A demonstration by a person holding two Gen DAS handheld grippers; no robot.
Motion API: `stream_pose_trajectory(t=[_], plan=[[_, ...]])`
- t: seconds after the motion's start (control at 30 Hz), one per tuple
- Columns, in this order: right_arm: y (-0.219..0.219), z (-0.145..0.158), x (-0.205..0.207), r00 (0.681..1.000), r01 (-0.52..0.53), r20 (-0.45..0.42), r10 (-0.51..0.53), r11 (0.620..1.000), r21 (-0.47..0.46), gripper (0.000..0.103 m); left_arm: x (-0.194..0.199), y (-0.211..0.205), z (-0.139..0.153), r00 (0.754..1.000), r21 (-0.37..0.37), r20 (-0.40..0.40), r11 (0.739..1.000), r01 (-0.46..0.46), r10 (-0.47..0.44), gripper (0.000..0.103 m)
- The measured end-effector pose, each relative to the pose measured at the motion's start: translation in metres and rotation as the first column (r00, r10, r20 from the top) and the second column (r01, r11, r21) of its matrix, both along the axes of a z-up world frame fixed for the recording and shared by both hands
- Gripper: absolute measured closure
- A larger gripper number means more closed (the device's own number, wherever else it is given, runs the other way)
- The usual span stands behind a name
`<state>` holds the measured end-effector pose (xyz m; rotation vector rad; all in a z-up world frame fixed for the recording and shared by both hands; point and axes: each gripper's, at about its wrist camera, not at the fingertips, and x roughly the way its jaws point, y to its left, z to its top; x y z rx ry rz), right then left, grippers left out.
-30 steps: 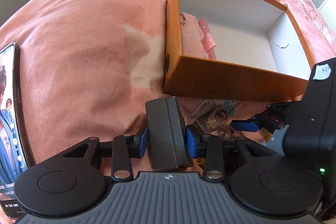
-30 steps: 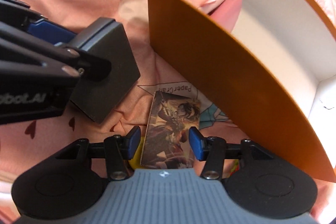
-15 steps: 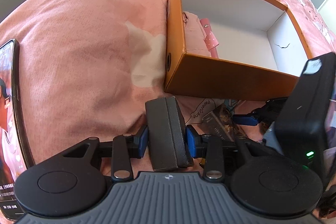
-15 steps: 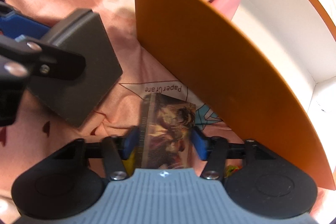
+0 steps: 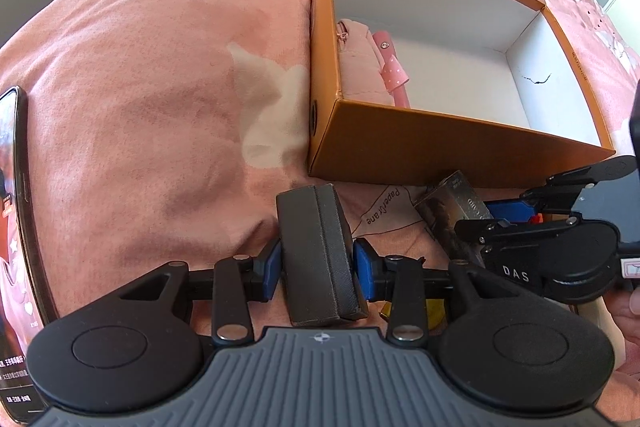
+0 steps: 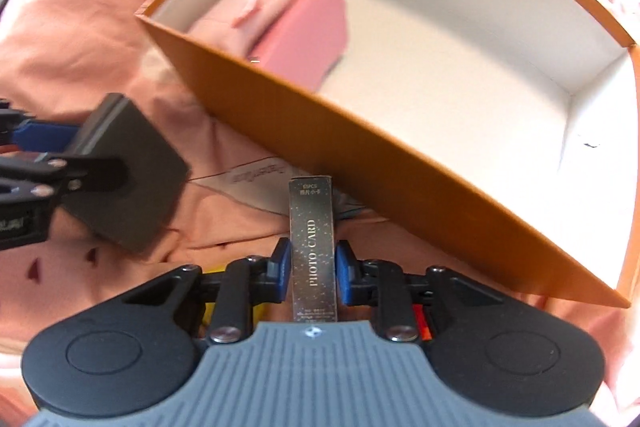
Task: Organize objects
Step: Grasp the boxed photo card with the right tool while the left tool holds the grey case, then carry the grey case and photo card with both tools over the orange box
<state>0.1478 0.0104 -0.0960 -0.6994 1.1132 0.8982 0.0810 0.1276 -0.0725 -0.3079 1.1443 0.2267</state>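
Observation:
My left gripper [image 5: 318, 265] is shut on a dark grey case [image 5: 320, 251], held upright over the pink bedspread [image 5: 160, 107]. From the right wrist view the same case [image 6: 132, 179] shows at the left. My right gripper [image 6: 313, 269] has its jaws closing on a slim dark photo card box [image 6: 312, 247]. The blue pads press both of its faces and it stands on edge. The card box [image 5: 452, 211] hangs just before the near wall of the open orange box [image 5: 400, 155] [image 6: 400, 195]. A pink pouch [image 5: 360, 67] [image 6: 280, 27] lies inside at the left end.
A phone [image 5: 16, 227] with its screen lit lies on the bedspread at the far left. Something yellow [image 5: 434, 307] sits on the cover under the grippers. The right part of the orange box's white floor [image 6: 460, 75] is bare. A person's fingers show at the right edge.
The right gripper closed on the card box, tipped it from flat onto its edge and carried it off the cover toward the orange box. The left gripper kept still with the grey case.

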Motion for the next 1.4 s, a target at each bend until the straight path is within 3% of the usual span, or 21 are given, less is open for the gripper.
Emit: stream_pose_trajectory(t=[0.47,0.5,0.57,0.7,1.03,1.4], plan=[[-0.001,-0.005,0.01,0.995,0.033,-0.094,-0.03,0.999,0.027,0.077,0.009,0.015,-0.006,0.998,-0.137,-0.061,0.99,-0.029,0.021,0.055],[-0.001,-0.005,0.01,0.995,0.033,-0.097,-0.03,0.999,0.029,0.077,0.009,0.016,-0.006,0.998,-0.141,-0.063,0.99,-0.031,0.022,0.061],[-0.001,-0.004,0.01,0.995,0.034,-0.099,-0.031,0.999,0.033,0.078,0.009,0.018,-0.007,0.997,-0.155,-0.062,0.987,-0.046,0.037,0.062],[-0.005,-0.001,0.008,0.995,0.031,-0.098,-0.025,0.998,0.056,0.079,0.006,0.01,-0.001,0.999,-0.128,-0.045,0.991,-0.025,0.019,0.062],[-0.038,0.07,-0.007,0.998,0.022,-0.054,-0.01,0.976,0.217,0.079,0.001,-0.02,0.054,0.988,-0.101,0.103,0.987,0.126,-0.116,0.062],[-0.068,0.117,0.014,0.99,0.139,-0.078,-0.118,0.912,0.386,0.079,0.026,-0.023,0.095,0.958,-0.129,0.252,0.976,0.174,-0.137,0.063]])
